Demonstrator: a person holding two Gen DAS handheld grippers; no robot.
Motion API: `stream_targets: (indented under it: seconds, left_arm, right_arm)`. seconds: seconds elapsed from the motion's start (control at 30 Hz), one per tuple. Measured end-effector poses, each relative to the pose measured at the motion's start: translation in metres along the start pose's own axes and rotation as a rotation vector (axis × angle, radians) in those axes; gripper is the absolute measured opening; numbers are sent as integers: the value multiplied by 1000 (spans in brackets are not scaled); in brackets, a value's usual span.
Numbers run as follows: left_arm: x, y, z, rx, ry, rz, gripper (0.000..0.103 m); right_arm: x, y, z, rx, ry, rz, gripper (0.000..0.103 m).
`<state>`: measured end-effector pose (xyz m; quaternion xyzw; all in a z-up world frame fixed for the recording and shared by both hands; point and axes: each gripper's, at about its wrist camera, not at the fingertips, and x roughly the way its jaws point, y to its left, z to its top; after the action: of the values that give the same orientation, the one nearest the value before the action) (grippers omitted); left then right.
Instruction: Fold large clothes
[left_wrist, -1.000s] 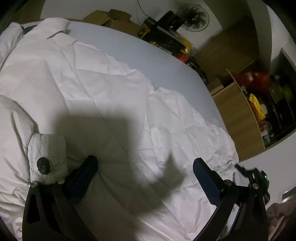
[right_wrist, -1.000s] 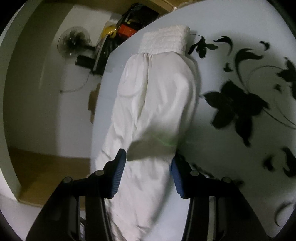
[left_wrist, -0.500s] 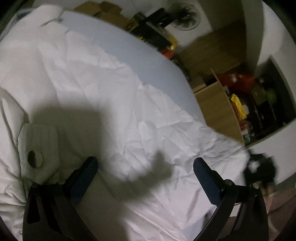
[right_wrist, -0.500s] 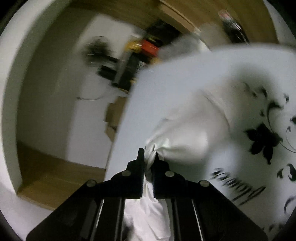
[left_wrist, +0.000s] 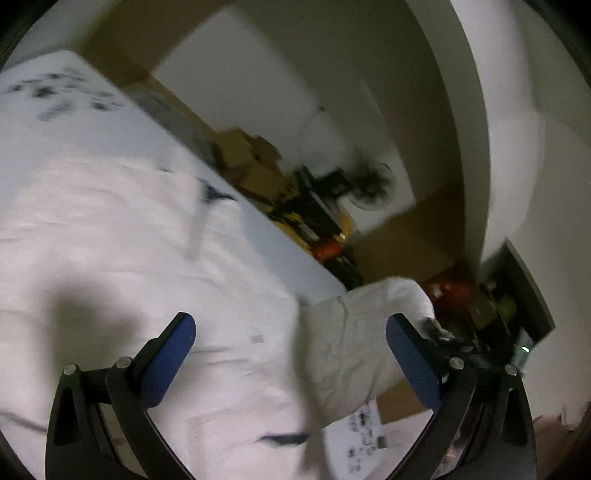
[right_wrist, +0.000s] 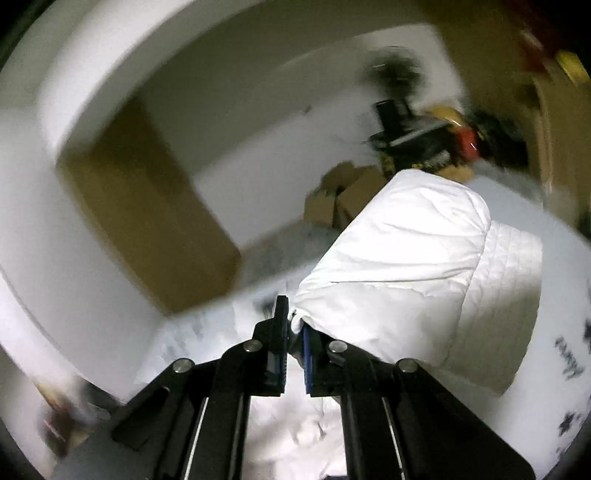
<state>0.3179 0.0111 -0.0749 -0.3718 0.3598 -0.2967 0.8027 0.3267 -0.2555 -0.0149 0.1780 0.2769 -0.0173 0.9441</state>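
Note:
A white padded jacket (left_wrist: 122, 254) lies spread over the pale bed sheet (left_wrist: 66, 107). One of its sleeves (right_wrist: 406, 266) is lifted off the bed, with its quilted cuff (right_wrist: 498, 295) hanging to the right. My right gripper (right_wrist: 293, 328) is shut on the fabric of that sleeve, pinched between the blue pads. In the left wrist view the raised sleeve (left_wrist: 354, 343) shows between the fingers, further off. My left gripper (left_wrist: 288, 354) is open and hovers above the jacket body, touching nothing. Both views are blurred by motion.
Cardboard boxes (right_wrist: 343, 195), a black fan (left_wrist: 369, 184) and yellow and red clutter (left_wrist: 325, 236) stand beyond the bed's far edge. A wooden panel (right_wrist: 147, 229) and white walls lie behind. Shelves with items (left_wrist: 509, 310) are at the right.
My right gripper closed on the sleeve, then lifted and rolled with it, pulling it off the bed. My left gripper stayed open and swung up and across the jacket.

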Motion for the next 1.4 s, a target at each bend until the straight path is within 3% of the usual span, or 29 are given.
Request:
stream_targets:
  seconds: [0.1, 0.2, 0.27, 0.3, 0.37, 0.43, 0.47, 0.53, 0.6, 0.7, 0.83, 0.9, 0.97, 1.07, 1.17, 1.27, 1.3, 1.37, 1.4]
  left_arm:
    - [-45, 63, -20, -109, -25, 86, 103]
    - [-71, 119, -46, -240, 0, 127, 103]
    - [-80, 142, -58, -280, 17, 144, 103]
    - [-83, 149, -64, -283, 16, 165, 103]
    - [-83, 148, -65, -255, 18, 180, 103]
    - [-80, 137, -59, -215, 25, 196, 103]
    - [-78, 124, -56, -180, 30, 189, 103]
    - [-77, 92, -55, -97, 30, 181, 103]
    - [-64, 43, -54, 57, 29, 268, 103]
    - [-15, -26, -58, 270, 73, 429, 103]
    - [63, -88, -80, 479, 197, 458, 103]
    - [113, -115, -96, 591, 270, 480, 103]
    - [154, -125, -109, 658, 315, 538, 103]
    - [202, -119, -120, 753, 367, 707, 103]
    - [224, -100, -118, 814, 362, 836, 103]
    - [233, -87, -112, 857, 335, 891, 102]
    - [230, -84, -110, 878, 322, 896, 95]
    - [223, -81, -108, 888, 317, 901, 50]
    - [218, -78, -105, 872, 316, 897, 48]
  right_arm:
    - [53, 60, -68, -226, 128, -40, 7]
    - [101, 88, -134, -368, 277, -58, 7]
    - [131, 88, -171, -393, 411, -69, 15]
    - [135, 85, -185, -394, 438, -70, 32]
    - [124, 78, -190, -368, 425, -33, 38]
    - [104, 60, -177, -258, 437, 81, 49]
    - [91, 45, -166, -175, 432, 143, 52]
    - [57, 18, -151, -36, 373, 233, 69]
    - [14, -20, -135, 60, 258, 268, 77]
    - [-32, -69, -124, 149, 134, 219, 79]
    - [-78, -121, -134, 251, 56, 211, 79]
    - [-86, -126, -133, 250, 28, 205, 79]
    - [-97, -137, -130, 232, 2, 184, 79]
    - [-112, -147, -132, 224, -25, 175, 79]
    - [-112, -158, -131, 219, -47, 176, 79]
    - [-114, -168, -133, 227, -55, 182, 79]
    - [-113, -170, -134, 235, -54, 194, 79]
    - [-111, -171, -135, 242, -46, 216, 79]
    - [-108, -170, -136, 242, -38, 222, 79]
